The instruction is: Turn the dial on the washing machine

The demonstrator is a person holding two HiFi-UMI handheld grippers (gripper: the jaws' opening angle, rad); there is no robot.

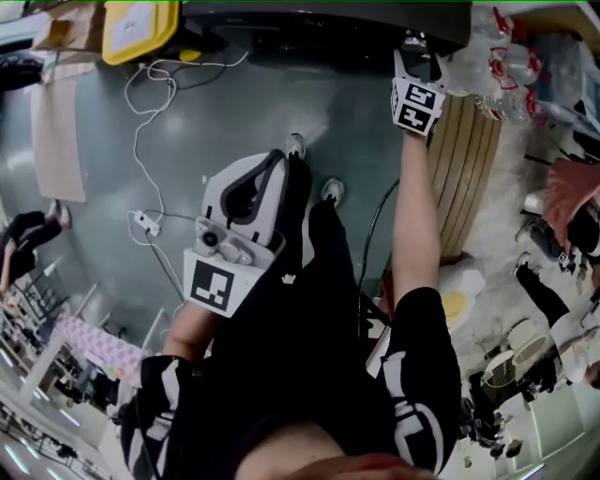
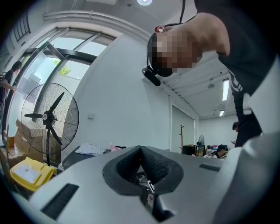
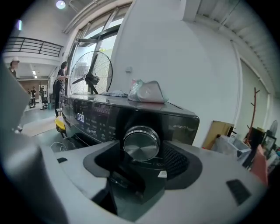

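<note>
The black washing machine [image 3: 131, 116] fills the right gripper view, with a lit display at its left. Its round silver dial [image 3: 141, 143] sits on the front panel, between the two jaws of my right gripper [image 3: 143, 151]. The dark pads stand clear of the dial on both sides, so this gripper is open. In the head view the right gripper [image 1: 419, 70] reaches out to the machine's dark edge [image 1: 328, 23], and the dial is hidden there. My left gripper [image 1: 253, 192] is held near the body, pointing upward, with its pads [image 2: 141, 151] shut together on nothing.
A crumpled bag [image 3: 146, 92] lies on top of the machine. A standing fan [image 3: 91, 78] and a person [image 3: 59, 89] are beyond its left end. On the floor are a yellow bin [image 1: 139, 28], white cables [image 1: 150, 122] and a slatted wooden object [image 1: 469, 169].
</note>
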